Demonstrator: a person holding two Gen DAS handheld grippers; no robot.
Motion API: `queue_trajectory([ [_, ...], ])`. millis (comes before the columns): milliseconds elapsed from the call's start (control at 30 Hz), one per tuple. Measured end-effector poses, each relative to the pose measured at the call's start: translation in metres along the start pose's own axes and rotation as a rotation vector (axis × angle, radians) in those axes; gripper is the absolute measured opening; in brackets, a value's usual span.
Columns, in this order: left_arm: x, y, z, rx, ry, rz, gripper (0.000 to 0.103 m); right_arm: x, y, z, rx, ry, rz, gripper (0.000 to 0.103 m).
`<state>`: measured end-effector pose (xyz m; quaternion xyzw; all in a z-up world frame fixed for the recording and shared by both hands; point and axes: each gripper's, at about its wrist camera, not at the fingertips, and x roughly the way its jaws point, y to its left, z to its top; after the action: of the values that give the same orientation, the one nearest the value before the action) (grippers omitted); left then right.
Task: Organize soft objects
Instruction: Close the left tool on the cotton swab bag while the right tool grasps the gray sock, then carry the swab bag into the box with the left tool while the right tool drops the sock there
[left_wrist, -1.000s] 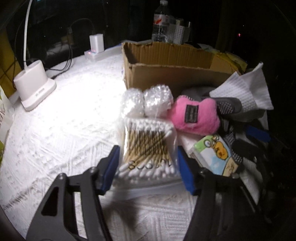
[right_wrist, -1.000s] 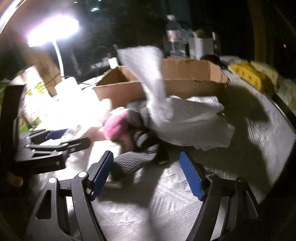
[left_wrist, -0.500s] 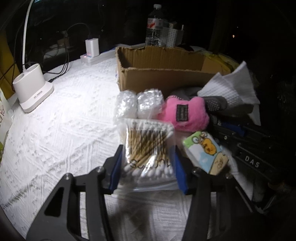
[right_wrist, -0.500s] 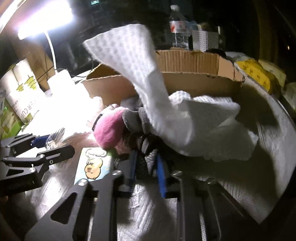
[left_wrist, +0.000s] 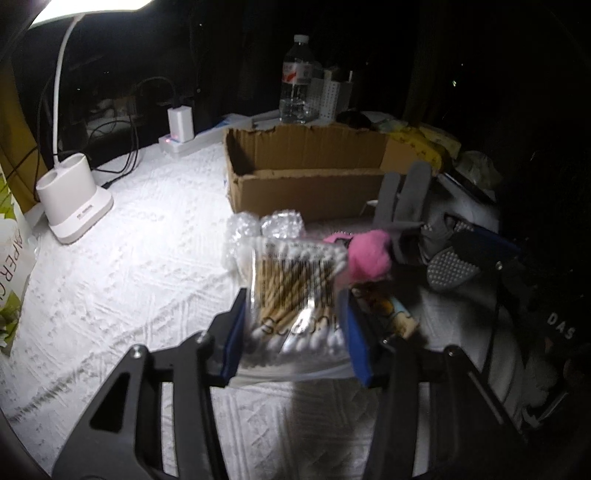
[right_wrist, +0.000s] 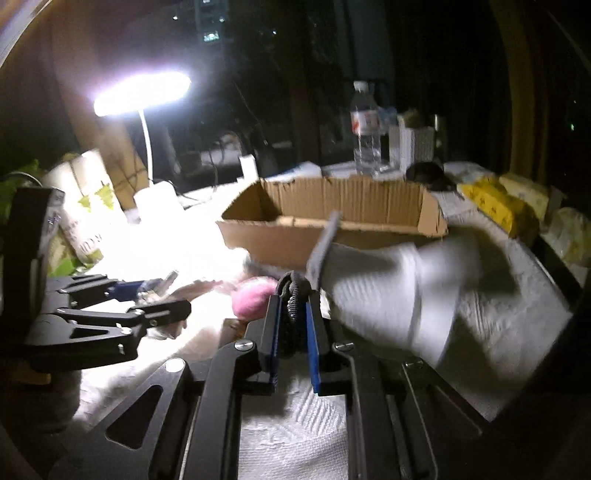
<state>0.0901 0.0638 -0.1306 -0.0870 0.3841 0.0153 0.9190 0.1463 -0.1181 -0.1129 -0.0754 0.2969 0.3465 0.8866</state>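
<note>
The left claw (left_wrist: 291, 328) grips a clear crinkly plastic pack of wooden-stemmed cotton swabs (left_wrist: 295, 288) lifted above the white textured-cloth surface (left_wrist: 140, 266). The right claw (right_wrist: 293, 332) pinches a dark knitted grey sock (right_wrist: 293, 295). An open corrugated brown cardboard box (left_wrist: 306, 173) sits at twelve o'clock; a fuzzy pink plush (left_wrist: 369, 254) lies at one o'clock of the swabs.

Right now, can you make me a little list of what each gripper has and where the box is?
left gripper: shut on the cotton swab pack
right gripper: shut on a dark grey sock
cardboard box: open on top, behind the pile; inside not visible
pink plush: beside the swab pack
white cloth: to the right of the right gripper, blurred
surface: white textured tablecloth
</note>
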Motion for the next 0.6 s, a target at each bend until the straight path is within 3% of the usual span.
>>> queue_trajectory([
  [433, -0.033, -0.004, 0.03, 0.023, -0.095, 0.005, 0.049, -0.034, -0.003, 0.04, -0.031, -0.125, 0.042, 0.013],
  [600, -0.034, -0.005, 0.043, 0.027, -0.12, -0.005, 0.049, -0.031, -0.01, 0.051, -0.026, -0.134, 0.054, 0.013],
])
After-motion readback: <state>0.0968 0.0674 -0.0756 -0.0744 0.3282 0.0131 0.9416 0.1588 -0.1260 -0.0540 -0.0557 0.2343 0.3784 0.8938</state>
